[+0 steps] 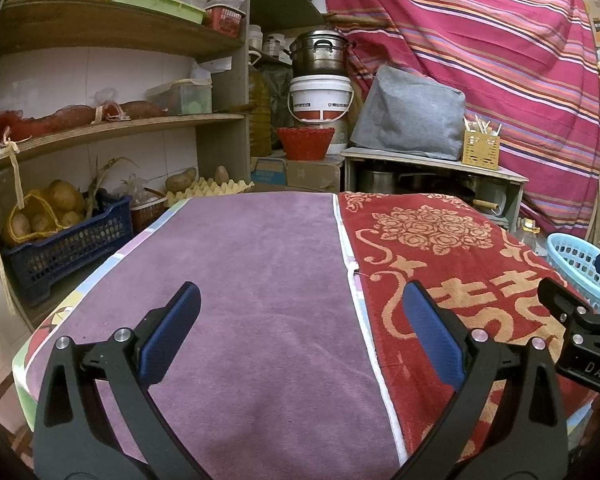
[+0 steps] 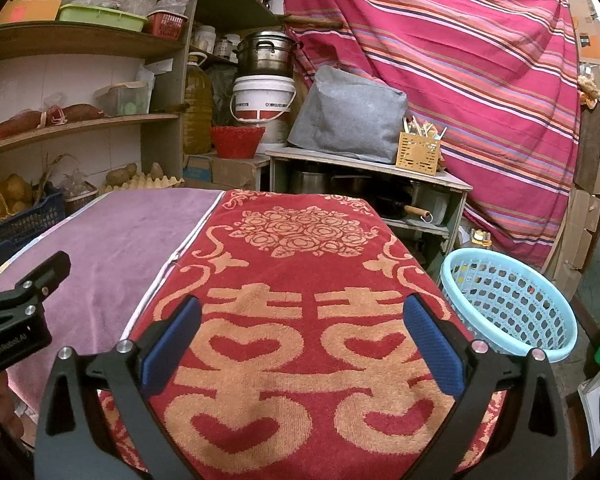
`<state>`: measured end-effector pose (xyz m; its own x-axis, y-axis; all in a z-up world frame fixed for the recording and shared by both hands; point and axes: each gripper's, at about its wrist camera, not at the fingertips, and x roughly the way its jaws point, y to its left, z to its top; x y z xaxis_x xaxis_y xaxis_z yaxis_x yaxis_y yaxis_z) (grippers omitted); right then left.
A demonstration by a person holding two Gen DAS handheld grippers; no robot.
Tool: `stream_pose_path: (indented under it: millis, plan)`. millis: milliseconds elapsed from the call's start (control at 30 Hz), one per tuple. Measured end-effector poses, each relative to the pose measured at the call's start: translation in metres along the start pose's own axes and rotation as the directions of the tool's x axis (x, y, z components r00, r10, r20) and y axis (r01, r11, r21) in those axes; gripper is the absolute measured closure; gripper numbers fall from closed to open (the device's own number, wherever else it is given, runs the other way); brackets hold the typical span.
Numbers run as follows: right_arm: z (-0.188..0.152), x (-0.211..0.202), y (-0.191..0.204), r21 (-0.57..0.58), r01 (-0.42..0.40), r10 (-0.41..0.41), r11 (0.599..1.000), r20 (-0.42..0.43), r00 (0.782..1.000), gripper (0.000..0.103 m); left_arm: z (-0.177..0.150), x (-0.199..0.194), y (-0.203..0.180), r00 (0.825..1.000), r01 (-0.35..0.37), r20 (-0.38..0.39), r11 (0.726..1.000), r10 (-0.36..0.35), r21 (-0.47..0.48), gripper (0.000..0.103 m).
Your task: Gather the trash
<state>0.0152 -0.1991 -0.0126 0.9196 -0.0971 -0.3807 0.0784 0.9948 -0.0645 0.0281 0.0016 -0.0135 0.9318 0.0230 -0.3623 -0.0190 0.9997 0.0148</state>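
My left gripper [image 1: 300,300] is open above a purple towel [image 1: 252,260] on the table, nothing between its blue pads. My right gripper [image 2: 300,312] is open above a red towel [image 2: 300,280] with a gold flower and heart pattern, also holding nothing. A light blue plastic basket [image 2: 508,300] stands just off the table's right side, near the right gripper; the left wrist view catches its edge [image 1: 580,264]. No loose trash shows on either towel. Each gripper appears at the edge of the other's view.
Wooden shelves [image 1: 112,124] at left hold potatoes in a dark blue crate [image 1: 60,248] and an egg tray [image 1: 216,188]. Behind the table are a white bucket [image 1: 322,98], a red bowl [image 1: 305,142], a low cabinet [image 2: 364,176] with a grey bag, and a striped cloth [image 2: 460,60].
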Motion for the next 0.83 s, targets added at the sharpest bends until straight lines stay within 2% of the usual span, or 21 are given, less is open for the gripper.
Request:
stream_pose_path:
  millis: [467, 833]
  plan:
    - [-0.0004, -0.0001, -0.0014, 0.001, -0.001, 0.001, 1.000, 0.001, 1.000, 0.005, 0.0004, -0.0011, 0.0024, 1.000, -0.004, 0.008, 1.000, 0.004, -0.002, 0.005]
    - [-0.0005, -0.0003, -0.0017, 0.003, -0.001, 0.001, 1.000, 0.000, 1.000, 0.005, 0.0014, -0.0020, 0.0028, 1.000, 0.011, -0.015, 1.000, -0.011, -0.019, 0.005]
